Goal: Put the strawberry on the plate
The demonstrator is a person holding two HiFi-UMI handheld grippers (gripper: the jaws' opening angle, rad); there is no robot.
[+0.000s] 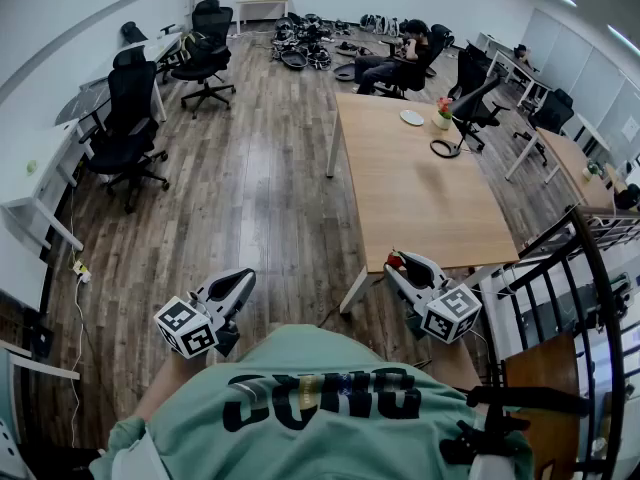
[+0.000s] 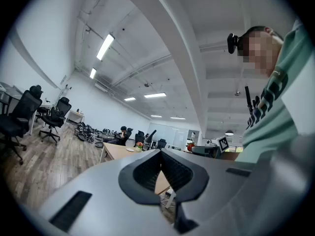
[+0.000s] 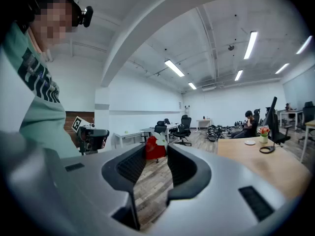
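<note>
Right gripper: fingers pinch the strawberry at their tips, by near edge of bench.
Left gripper: fingers closed together, empty, over floor.
Plate: far end of bench, well apart from strawberry.

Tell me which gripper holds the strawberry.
The right gripper: the red strawberry sits pinched between its jaw tips, while the left gripper is shut on nothing.

Red strawberry, pale-leafed, pinched between the jaws — small white plate lies flat, well apart.
</note>
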